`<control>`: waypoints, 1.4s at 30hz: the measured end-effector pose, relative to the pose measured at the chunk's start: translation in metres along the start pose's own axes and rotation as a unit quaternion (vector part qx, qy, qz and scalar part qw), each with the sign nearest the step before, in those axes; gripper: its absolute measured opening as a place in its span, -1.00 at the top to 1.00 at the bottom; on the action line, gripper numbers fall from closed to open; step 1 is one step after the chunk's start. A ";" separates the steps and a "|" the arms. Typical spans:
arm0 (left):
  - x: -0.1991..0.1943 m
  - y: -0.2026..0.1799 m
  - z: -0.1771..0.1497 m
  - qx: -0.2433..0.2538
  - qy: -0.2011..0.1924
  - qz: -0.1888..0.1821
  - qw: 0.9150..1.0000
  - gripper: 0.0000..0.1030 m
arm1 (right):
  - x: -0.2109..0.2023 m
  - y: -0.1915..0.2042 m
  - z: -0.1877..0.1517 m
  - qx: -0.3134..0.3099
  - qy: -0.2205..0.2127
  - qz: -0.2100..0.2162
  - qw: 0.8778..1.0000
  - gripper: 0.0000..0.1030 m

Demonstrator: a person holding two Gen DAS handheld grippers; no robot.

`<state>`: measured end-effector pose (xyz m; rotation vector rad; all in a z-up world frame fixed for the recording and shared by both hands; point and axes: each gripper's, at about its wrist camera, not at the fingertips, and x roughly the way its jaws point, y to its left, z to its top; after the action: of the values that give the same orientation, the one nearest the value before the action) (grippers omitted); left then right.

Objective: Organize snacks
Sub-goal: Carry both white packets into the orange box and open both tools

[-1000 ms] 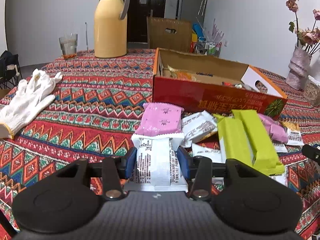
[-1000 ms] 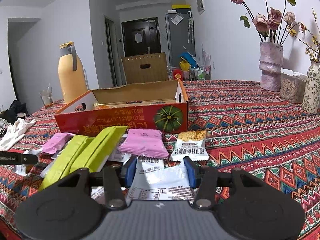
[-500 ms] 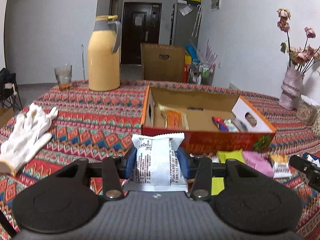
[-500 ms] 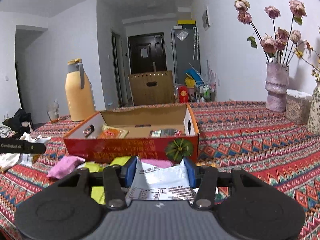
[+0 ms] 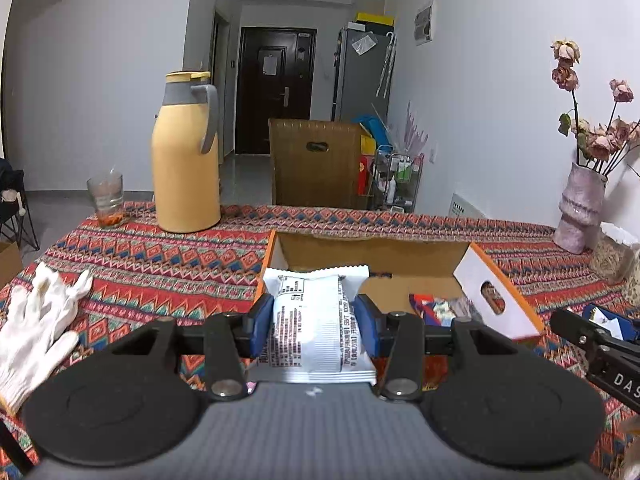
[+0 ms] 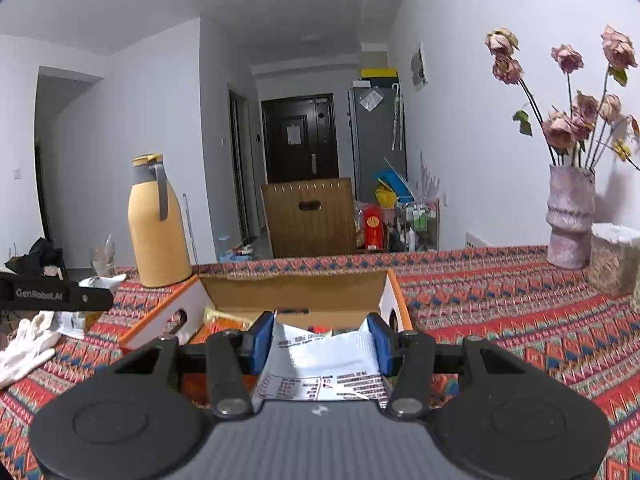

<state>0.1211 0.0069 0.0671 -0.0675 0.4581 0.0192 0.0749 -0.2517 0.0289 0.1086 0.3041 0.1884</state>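
Now pinching a white snack packet (image 5: 316, 322) between the blue pads of the left gripper (image 5: 316, 326), above the near wall of the open cardboard box (image 5: 376, 256). Likewise clamping a second white packet (image 6: 324, 354) in the right gripper (image 6: 322, 340), over the same box near the middle of the table (image 6: 500, 300). Inside the box, a few wrapped snacks (image 5: 434, 306). Toward the far left corner, a yellow jug (image 5: 186, 156); by the left edge, a white glove (image 5: 36, 328).
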 end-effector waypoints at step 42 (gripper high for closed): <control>0.111 0.000 0.001 -0.039 0.019 0.035 0.998 -1.00 | 0.136 -0.016 -0.002 0.021 0.071 -0.010 0.997 -1.00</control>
<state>0.2213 0.0079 0.0188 -0.1295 0.4982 0.1046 0.2041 -0.2399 -0.0141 0.1337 0.4505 0.1699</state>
